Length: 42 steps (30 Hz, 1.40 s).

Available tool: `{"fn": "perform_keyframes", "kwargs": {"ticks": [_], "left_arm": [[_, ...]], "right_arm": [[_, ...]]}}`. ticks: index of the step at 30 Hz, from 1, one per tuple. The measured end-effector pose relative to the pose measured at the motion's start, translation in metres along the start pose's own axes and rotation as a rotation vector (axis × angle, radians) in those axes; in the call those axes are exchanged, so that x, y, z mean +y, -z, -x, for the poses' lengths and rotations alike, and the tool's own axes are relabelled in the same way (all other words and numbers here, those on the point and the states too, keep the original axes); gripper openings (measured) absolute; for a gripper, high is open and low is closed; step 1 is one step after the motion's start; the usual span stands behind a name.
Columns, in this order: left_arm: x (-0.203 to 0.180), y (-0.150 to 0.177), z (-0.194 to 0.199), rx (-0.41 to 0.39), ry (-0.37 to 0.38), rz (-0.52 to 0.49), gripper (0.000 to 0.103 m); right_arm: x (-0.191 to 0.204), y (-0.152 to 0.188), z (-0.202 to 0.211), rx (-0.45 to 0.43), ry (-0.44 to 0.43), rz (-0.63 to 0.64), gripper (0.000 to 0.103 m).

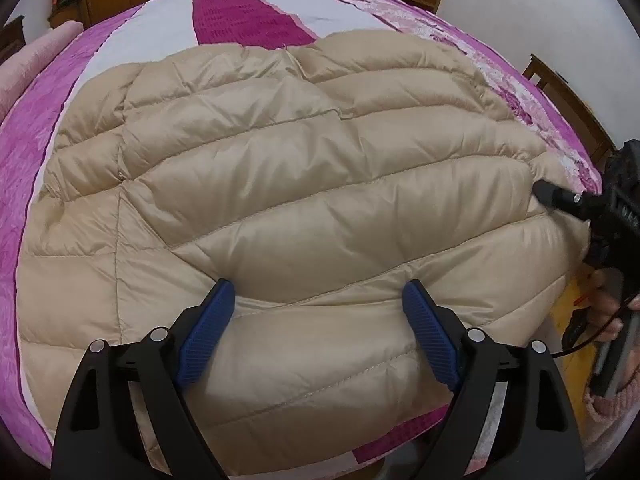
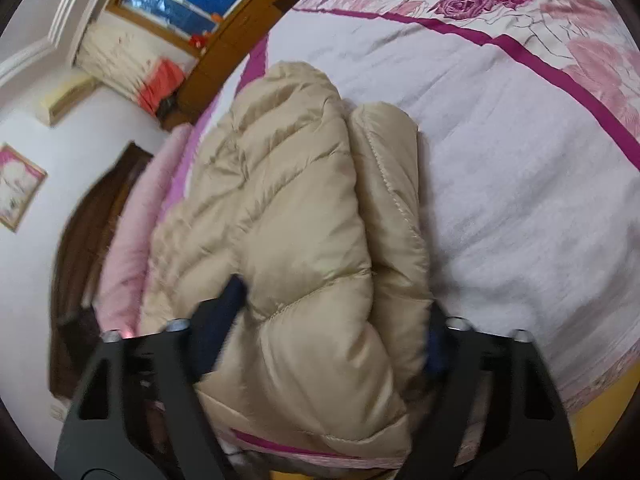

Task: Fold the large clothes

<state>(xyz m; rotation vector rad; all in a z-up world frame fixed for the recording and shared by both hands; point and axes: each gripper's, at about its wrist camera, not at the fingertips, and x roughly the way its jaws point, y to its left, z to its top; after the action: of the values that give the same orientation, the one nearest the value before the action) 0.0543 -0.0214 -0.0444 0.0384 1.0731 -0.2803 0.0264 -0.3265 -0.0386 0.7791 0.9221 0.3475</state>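
Beige down jacket (image 1: 280, 184) lies spread on the bed (image 1: 132, 40). Left claw (image 1: 316, 320) hovers wide over its near hem, ready to bite. Right claw (image 2: 332, 320) pinches the bunched right edge, likely for lifting it across.

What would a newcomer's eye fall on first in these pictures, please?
The puffy beige down jacket dominates, spread across the pink-and-white floral bedspread. The left gripper hovers open over its near edge, while the right gripper has a thick fold of the jacket's right side between its fingers.
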Motion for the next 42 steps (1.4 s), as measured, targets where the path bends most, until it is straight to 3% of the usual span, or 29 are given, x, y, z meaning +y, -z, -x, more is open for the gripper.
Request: {"fn": "perform_keyframes", "kwargs": {"ticks": [3,6,16,22,24,28,32,35,38,42], "left_arm": [[0.001,0.0,-0.003,0.004,0.008,0.004,0.083],[0.002,0.001,-0.004,-0.004,0.007,0.003,0.083],[0.004,0.005,-0.004,-0.024,0.017,0.002,0.083],[0.004,0.007,0.012,-0.054,0.004,-0.009,0.08],[0.009,0.009,0.025,-0.075,-0.037,-0.016,0.079],[0.036,0.016,0.057,-0.134,-0.075,0.011,0.079],[0.087,0.019,0.078,-0.169,-0.148,0.088,0.079],[0.118,0.021,0.076,-0.147,-0.179,0.145,0.061],[0.15,0.023,0.065,-0.113,-0.067,0.226,0.042],[0.158,0.031,0.064,-0.103,0.016,0.253,0.036]], "right_arm": [[0.002,-0.002,0.013,-0.026,-0.071,-0.024,0.036],[0.019,-0.002,0.026,-0.052,-0.099,0.013,0.031],[0.103,0.003,0.038,-0.074,-0.134,0.131,0.03],[0.153,0.003,0.026,-0.09,-0.04,0.246,0.028],[0.159,0.005,0.021,-0.091,-0.019,0.264,0.028],[0.169,0.006,0.015,-0.086,0.013,0.283,0.028],[0.182,0.011,0.012,-0.08,0.031,0.314,0.028],[0.196,0.014,0.008,-0.07,0.032,0.343,0.027],[0.216,0.021,-0.001,-0.055,0.031,0.383,0.026],[0.247,0.032,-0.021,-0.019,0.037,0.432,0.025]]}}
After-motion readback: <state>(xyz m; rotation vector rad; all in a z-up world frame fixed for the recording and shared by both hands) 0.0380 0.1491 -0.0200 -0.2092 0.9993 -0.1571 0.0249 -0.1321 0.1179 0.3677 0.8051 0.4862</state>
